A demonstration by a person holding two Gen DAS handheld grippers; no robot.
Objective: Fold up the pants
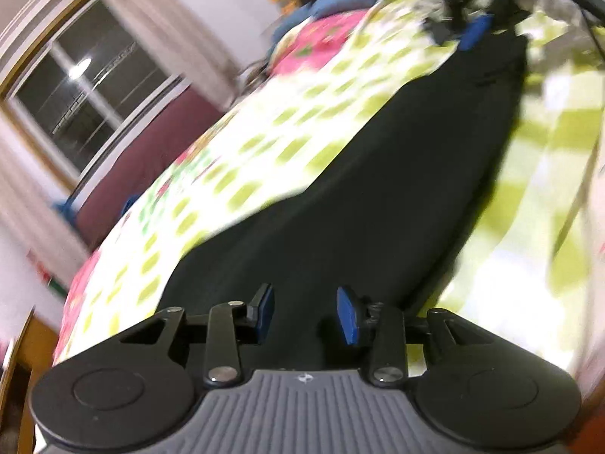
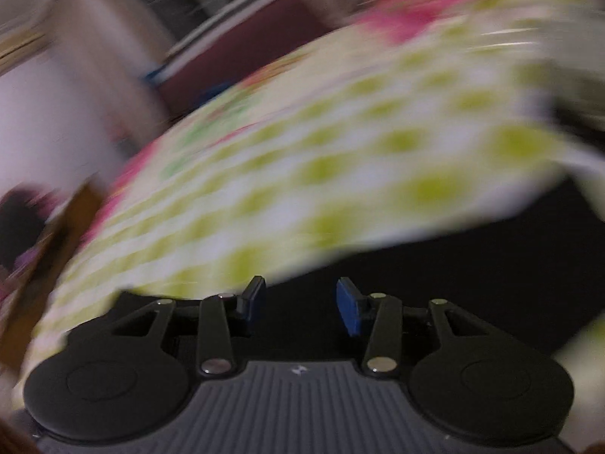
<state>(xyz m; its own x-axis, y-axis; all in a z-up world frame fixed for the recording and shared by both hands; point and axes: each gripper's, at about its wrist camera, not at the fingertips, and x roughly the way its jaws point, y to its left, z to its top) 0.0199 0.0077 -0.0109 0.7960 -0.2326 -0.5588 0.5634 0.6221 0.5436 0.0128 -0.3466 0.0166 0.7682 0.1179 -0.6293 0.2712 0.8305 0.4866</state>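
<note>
The black pants [image 1: 397, 189] lie stretched along the bed [image 1: 264, 132]. The left tool [image 1: 304, 314] and right tool [image 2: 300, 304] hover over them, both parted and empty. Each should pinch one hem corner squarely before lifting.

Pants [image 1: 397, 174] lie stretched on the bed [image 1: 264, 125], window [image 1: 87, 87] behind.

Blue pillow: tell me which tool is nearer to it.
Right. The right tool sits at the far end of the pants, close to the blue pillow; the left tool hovers over the opposite end, farther from it.
</note>
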